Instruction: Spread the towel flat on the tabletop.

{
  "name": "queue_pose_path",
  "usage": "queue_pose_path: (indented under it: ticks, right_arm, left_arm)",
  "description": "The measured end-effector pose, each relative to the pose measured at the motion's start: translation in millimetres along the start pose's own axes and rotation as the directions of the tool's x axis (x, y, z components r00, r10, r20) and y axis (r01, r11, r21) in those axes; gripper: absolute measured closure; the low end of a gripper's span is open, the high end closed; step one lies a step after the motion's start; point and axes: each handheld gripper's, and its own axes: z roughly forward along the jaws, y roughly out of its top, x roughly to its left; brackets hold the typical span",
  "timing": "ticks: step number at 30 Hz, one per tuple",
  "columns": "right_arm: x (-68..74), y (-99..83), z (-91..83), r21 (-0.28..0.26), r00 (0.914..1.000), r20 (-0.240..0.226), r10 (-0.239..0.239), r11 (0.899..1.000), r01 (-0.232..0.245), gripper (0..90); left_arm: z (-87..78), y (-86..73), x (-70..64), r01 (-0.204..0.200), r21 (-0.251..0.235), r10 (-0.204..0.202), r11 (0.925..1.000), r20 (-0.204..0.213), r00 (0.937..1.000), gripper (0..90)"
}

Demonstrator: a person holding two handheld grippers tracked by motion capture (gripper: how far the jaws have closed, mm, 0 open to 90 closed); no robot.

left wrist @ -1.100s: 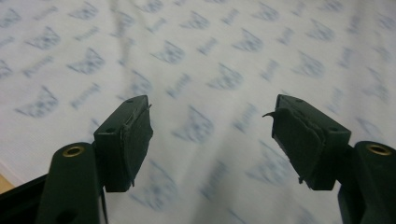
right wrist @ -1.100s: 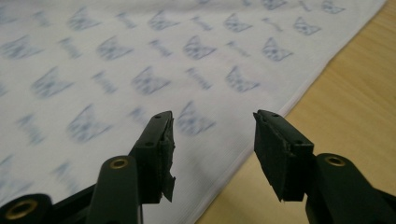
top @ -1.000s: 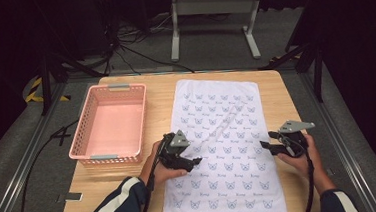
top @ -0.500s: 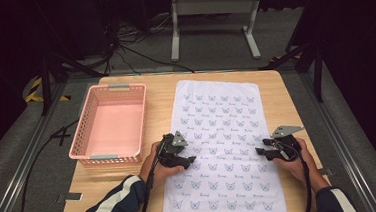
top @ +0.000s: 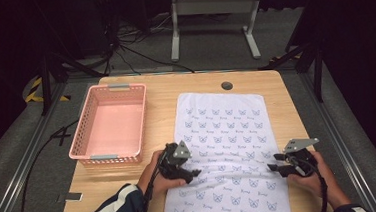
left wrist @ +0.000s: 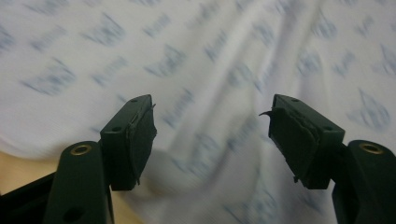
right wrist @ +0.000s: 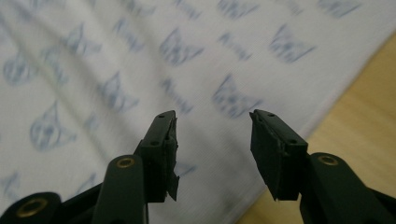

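A white towel [top: 226,148] printed with small blue cat faces lies spread lengthwise on the wooden table [top: 165,90]. My left gripper [top: 193,174] hovers over the towel's left edge near the front, open, with only cloth [left wrist: 210,84] between its jaws. Over the towel's right edge sits my right gripper [top: 272,163], also open, nothing between its fingers [right wrist: 161,135]. In the right gripper view the towel [right wrist: 140,70] edge runs beside bare wood [right wrist: 359,126]. The cloth is wrinkled between the two grippers.
A pink plastic basket [top: 109,122] stands to the left of the towel. A round cable hole [top: 226,85] sits near the table's far edge. Beyond the table are a white metal stand [top: 215,19] and cables on a grey floor.
Both grippers have moved nearer to me along the towel's side edges. The right gripper has come lower and slightly inward. The towel lies more wrinkled near them.
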Motion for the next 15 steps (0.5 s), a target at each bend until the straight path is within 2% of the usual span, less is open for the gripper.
queue_pose_path:
  ticks: [1,2,3,5,6,7,8,9,10,11,12,13,14,15]
  right_arm:
    - [-5.7,4.3,-3.3,-0.039,0.9996,0.005,0.028,0.999,-0.028,53.7]
    - [-11.8,9.6,-5.7,-0.067,0.999,0.03,0.033,0.997,-0.031,53.3]
    - [-19.8,17.1,-6.7,-0.091,0.9951,0.087,0.048,0.995,-0.04,52.7]
    - [-32.3,27.4,-4.2,-0.114,0.991,0.114,0.07,0.992,-0.057,52.3]
    - [-38.8,33.4,-1.0,-0.121,0.9881,0.134,0.075,0.991,-0.058,51.6]
    - [-48.1,41.7,5.0,-0.128,0.9823,0.165,0.088,0.989,-0.067,52.4]
    - [-53.7,46.8,9.4,-0.132,0.9835,0.154,0.095,0.988,-0.075,51.4]
    - [-57.5,50.4,12.7,-0.133,0.9822,0.164,0.091,0.989,-0.069,51.1]
    - [-62.1,55.0,17.3,-0.144,0.9772,0.186,0.103,0.987,-0.077,51.9]
    - [-67.9,59.5,22.9,-0.158,0.9738,0.188,0.128,0.983,-0.099,51.7]
    - [-71.6,62.0,27.0,-0.156,0.9738,0.184,0.134,0.982,-0.105,51.1]
    - [-75.7,65.6,32.5,-0.156,0.9689,0.196,0.152,0.98,-0.122,52.0]
    - [-79.4,70.4,38.6,-0.154,0.9623,0.221,0.159,0.98,-0.126,53.1]
    - [-82.8,73.8,43.1,-0.146,0.9629,0.225,0.149,0.982,-0.118,53.1]
  left_arm:
    - [0.8,7.6,8.5,0.01,-0.006,-0.01,0.9999,-0.017,0.9998,30.9]
    - [3.8,16.5,17.7,0.015,-0.018,-0.016,0.9997,-0.056,0.9983,30.2]
    - [5.5,21.2,23.5,0.03,-0.028,-0.032,0.9991,-0.076,0.9966,30.3]
    - [12.9,31.2,40.4,0.102,-0.062,-0.107,0.9928,-0.071,0.9918,30.7]
    - [19.5,38.6,48.1,0.096,-0.045,-0.101,0.9944,-0.131,0.9862,30.2]
    - [23.5,42.3,52.8,0.096,-0.046,-0.102,0.9943,-0.152,0.9831,30.9]
    - [26.4,45.4,57.4,0.101,-0.048,-0.107,0.9937,-0.151,0.9826,31.1]
    - [29.5,48.9,62.6,0.104,-0.052,-0.111,0.9933,-0.172,0.9788,30.1]
    - [32.8,52.0,70.5,0.12,-0.067,-0.132,0.9904,-0.203,0.9704,31.3]
    - [35.4,53.3,76.3,0.14,-0.069,-0.151,0.9878,-0.193,0.9696,32.2]
    - [39.7,55.6,83.1,0.149,-0.058,-0.158,0.9871,-0.206,0.9656,31.8]
    - [43.5,58.7,91.1,0.166,-0.057,-0.175,0.9845,-0.236,0.9558,31.9]
    - [46.7,59.9,98.1,0.196,-0.076,-0.208,0.9777,-0.233,0.9499,32.8]
    - [49.9,61.6,104.5,0.217,-0.072,-0.228,0.9736,-0.243,0.9429,33.9]
